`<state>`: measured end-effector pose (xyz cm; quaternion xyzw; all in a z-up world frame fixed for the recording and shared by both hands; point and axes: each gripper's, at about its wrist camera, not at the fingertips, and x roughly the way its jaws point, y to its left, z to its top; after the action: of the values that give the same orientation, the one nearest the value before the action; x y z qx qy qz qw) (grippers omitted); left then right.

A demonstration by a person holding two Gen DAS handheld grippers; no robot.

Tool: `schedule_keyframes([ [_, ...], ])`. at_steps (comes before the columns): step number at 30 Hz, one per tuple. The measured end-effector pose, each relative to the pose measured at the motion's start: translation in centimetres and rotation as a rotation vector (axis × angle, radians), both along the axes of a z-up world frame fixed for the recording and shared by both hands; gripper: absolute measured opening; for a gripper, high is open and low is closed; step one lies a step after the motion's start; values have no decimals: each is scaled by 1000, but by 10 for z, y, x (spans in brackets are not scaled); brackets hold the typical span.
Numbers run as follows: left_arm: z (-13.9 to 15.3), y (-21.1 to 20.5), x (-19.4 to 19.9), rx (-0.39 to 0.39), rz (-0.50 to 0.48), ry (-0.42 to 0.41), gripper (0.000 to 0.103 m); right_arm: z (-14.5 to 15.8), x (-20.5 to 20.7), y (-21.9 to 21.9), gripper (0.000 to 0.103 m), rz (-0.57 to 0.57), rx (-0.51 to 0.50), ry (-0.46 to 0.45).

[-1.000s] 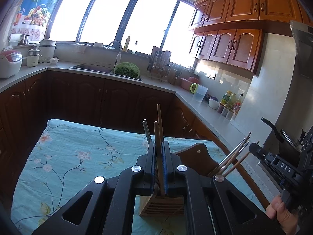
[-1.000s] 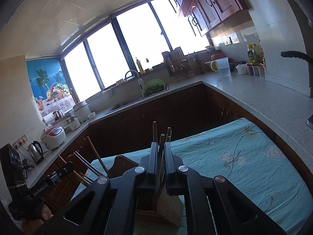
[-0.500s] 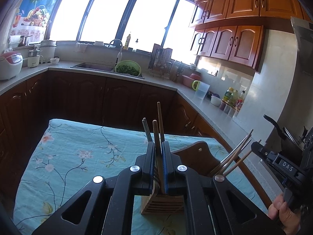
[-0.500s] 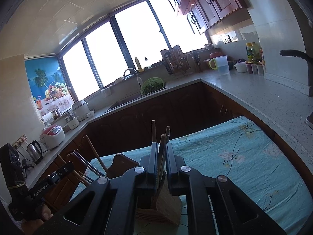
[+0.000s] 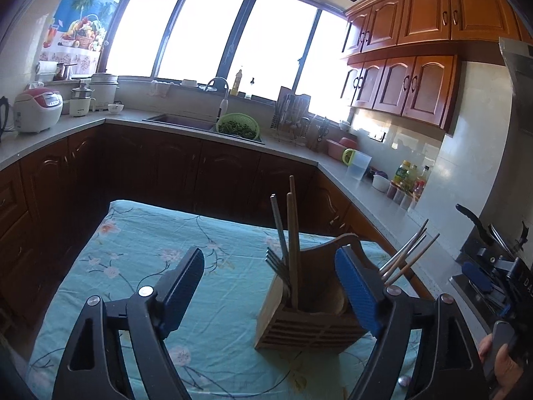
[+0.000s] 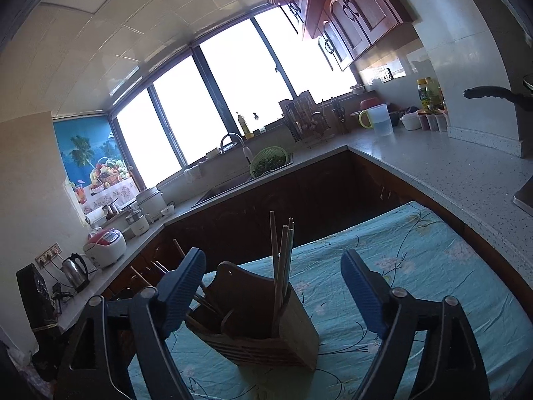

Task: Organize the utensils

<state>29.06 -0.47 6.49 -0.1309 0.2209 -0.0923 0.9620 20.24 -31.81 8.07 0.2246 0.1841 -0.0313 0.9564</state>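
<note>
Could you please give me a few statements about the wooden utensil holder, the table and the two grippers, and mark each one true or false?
1. The slatted wooden utensil holder stands upright on the turquoise floral tablecloth. True.
2. The holder is empty. False: wooden chopsticks and a metal fork stand in it.
3. The left gripper is clamped on a chopstick. False: its jaws are opening, with nothing pressed between the blue pads.
4. The right gripper grips nothing. True: its jaws are opening and the pads stand clear of the chopsticks.
5. A green colander sits by the sink. True.
6. Loose spoons lie on the tablecloth. False: none show.
</note>
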Motion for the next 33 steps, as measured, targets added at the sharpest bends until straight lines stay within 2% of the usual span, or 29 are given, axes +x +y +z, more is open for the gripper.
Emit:
schedule_keyframes([
  [2, -7, 3, -13, 5, 16, 23, 87, -6, -10, 5, 94, 16, 1, 9],
  [10, -31, 14, -77, -16, 43, 91, 89, -37, -54, 26, 94, 62, 17, 77],
  [18, -31, 30, -133, -55, 60, 139, 90, -46, -102, 51, 94, 86, -31, 99],
  [24, -34, 40, -167, -47, 45, 164, 90, -53, -133, 69, 96, 111, -45, 123],
  [29, -27, 46, -200, -31, 58, 147, 91, -45, -155, 74, 96, 117, -72, 110],
  [33, -9, 51, -231, -16, 65, 86, 91, -19, -176, 76, 101, 102, -124, 33],
])
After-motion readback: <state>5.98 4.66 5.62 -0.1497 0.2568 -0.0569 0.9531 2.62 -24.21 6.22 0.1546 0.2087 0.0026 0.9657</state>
